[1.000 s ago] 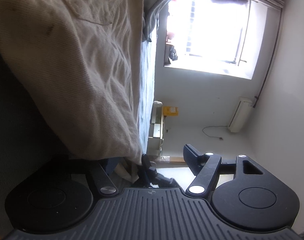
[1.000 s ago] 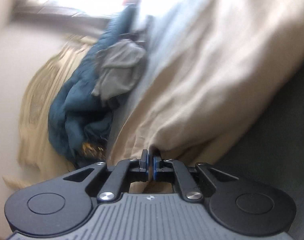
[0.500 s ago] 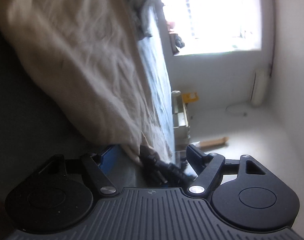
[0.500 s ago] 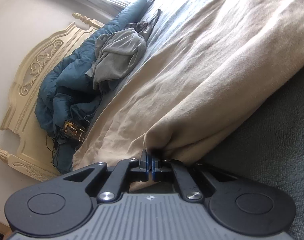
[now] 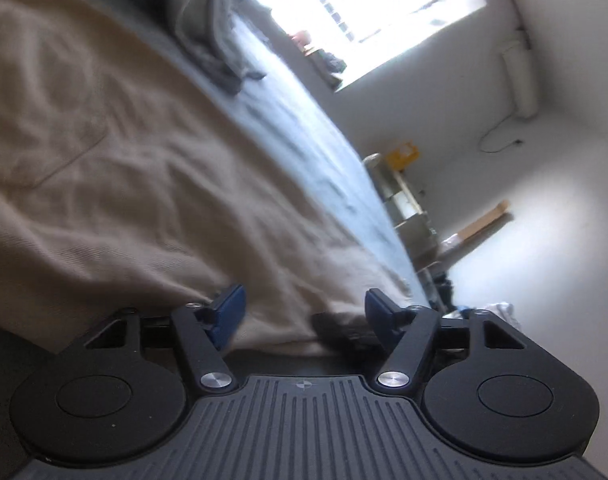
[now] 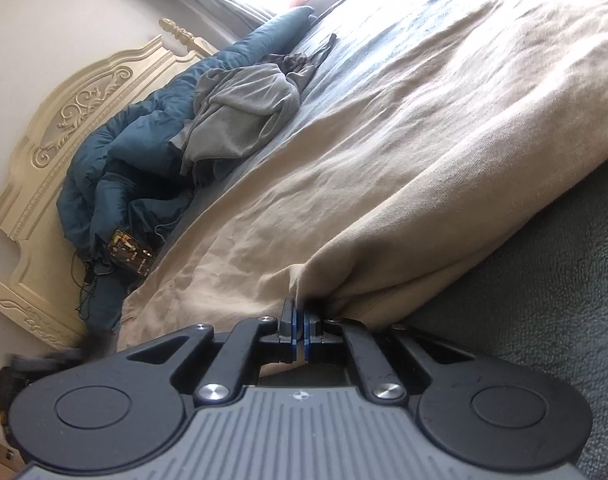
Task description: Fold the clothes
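Observation:
A large beige garment (image 5: 143, 200) with a patch pocket lies spread over the bed. Its near hem runs between the blue pads of my left gripper (image 5: 303, 308). The jaws are closing, with a wide gap still between them, and the pads do not press the cloth. In the right wrist view the same beige garment (image 6: 384, 160) bunches into a peak at my right gripper (image 6: 298, 320), which is shut on that corner of the cloth.
A blue-grey sheet (image 6: 368, 40) covers the bed. A crumpled grey garment (image 6: 239, 116) and a teal duvet (image 6: 115, 160) lie by the carved cream headboard (image 6: 63, 120). A dark fleecy blanket (image 6: 564, 280) lies on the near right. A shelf unit (image 5: 404, 200) stands beyond the bed.
The left gripper has rolled and lifted a little; both its pads now show astride the beige hem. The right gripper stays shut on the cloth and has rolled slightly.

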`<act>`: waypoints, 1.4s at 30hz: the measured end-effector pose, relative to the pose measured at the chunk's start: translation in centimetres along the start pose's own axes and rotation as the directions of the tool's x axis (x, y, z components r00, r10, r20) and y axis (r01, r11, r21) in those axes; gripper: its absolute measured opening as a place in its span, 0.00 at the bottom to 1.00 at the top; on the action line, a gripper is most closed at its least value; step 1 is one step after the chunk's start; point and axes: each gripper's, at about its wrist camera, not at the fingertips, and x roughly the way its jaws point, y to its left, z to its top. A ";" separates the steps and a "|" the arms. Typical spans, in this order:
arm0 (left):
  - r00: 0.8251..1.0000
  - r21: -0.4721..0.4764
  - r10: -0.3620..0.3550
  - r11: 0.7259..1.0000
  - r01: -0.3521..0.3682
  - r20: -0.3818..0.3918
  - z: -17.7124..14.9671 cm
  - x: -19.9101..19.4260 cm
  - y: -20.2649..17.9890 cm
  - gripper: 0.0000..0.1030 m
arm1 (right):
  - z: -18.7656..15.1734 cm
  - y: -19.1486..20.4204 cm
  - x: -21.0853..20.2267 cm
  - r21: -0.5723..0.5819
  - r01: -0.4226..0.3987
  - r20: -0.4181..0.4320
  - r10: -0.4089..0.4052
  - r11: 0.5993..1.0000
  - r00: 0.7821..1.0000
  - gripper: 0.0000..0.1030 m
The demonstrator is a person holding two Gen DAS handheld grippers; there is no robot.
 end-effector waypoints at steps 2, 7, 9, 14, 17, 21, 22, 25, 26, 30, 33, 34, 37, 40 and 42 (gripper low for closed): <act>1.000 -0.037 -0.011 0.999 0.011 -0.002 -0.1 -0.4 1.3 0.58 | -0.1 -0.2 -0.2 0.004 -0.009 0.006 0.009 1.000 1.000 0.00; 0.999 -0.102 -0.047 0.994 0.047 0.002 0.0 -1.4 2.7 0.55 | -0.6 -0.4 -2.0 0.015 -0.019 0.036 0.019 1.000 0.999 0.05; 0.999 -0.102 -0.050 0.993 0.050 0.004 -0.1 -1.6 2.7 0.55 | -1.1 0.0 -3.6 0.000 -0.006 0.054 0.006 1.000 0.999 0.10; 0.998 -0.113 -0.058 0.992 0.058 0.001 -0.1 -1.5 2.8 0.55 | -0.5 2.9 -6.5 -0.107 -0.036 0.137 0.051 0.994 0.989 0.10; 0.998 -0.124 -0.056 0.991 0.056 0.002 0.1 -1.2 3.0 0.55 | 0.5 4.9 -5.4 -0.187 0.002 0.186 0.033 0.982 0.982 0.10; 0.998 -0.124 -0.059 0.991 0.058 -0.004 0.0 -0.8 2.6 0.54 | 1.4 4.1 -5.2 -0.184 0.054 0.222 -0.012 0.981 0.975 0.10; 0.998 -0.123 -0.062 0.991 0.060 -0.007 0.0 -0.7 2.6 0.54 | 1.6 3.6 -5.5 -0.174 0.059 0.227 -0.018 0.983 0.974 0.10; 0.997 -0.129 -0.070 0.989 0.068 -0.011 0.0 -0.8 2.8 0.54 | 2.1 1.2 -7.0 -0.067 0.011 0.165 0.000 0.998 0.986 0.10; 0.997 -0.131 -0.072 0.989 0.070 -0.011 0.0 -0.8 2.9 0.54 | 2.3 0.1 -7.3 0.008 -0.031 0.136 0.030 0.999 0.990 0.10; 0.997 -0.134 -0.071 0.989 0.069 -0.011 0.0 -1.0 2.9 0.54 | 3.3 -3.6 -7.3 0.285 -0.130 0.069 0.114 0.950 0.991 0.34; 0.997 -0.134 -0.071 0.989 0.068 -0.012 0.0 -1.0 2.8 0.54 | 4.1 -4.7 -6.4 0.327 -0.095 0.059 0.081 0.940 0.995 0.33; 0.997 -0.135 -0.071 0.988 0.069 -0.013 0.0 -1.0 2.8 0.54 | 4.4 -5.0 -6.2 0.317 -0.070 0.069 0.050 0.946 0.996 0.33; 0.997 -0.136 -0.076 0.988 0.073 -0.013 0.0 -1.0 2.9 0.54 | 5.0 -6.8 -6.3 0.292 0.037 0.104 -0.070 0.956 0.992 0.18; 0.997 -0.136 -0.079 0.988 0.077 -0.012 0.0 -1.0 2.9 0.54 | 5.0 -9.7 -7.8 0.356 0.033 0.157 -0.094 0.934 0.983 0.03; 0.997 -0.137 -0.080 0.988 0.078 -0.011 0.0 -1.0 3.0 0.54 | 4.8 -9.1 -9.7 0.317 0.078 0.222 -0.154 0.945 0.963 0.10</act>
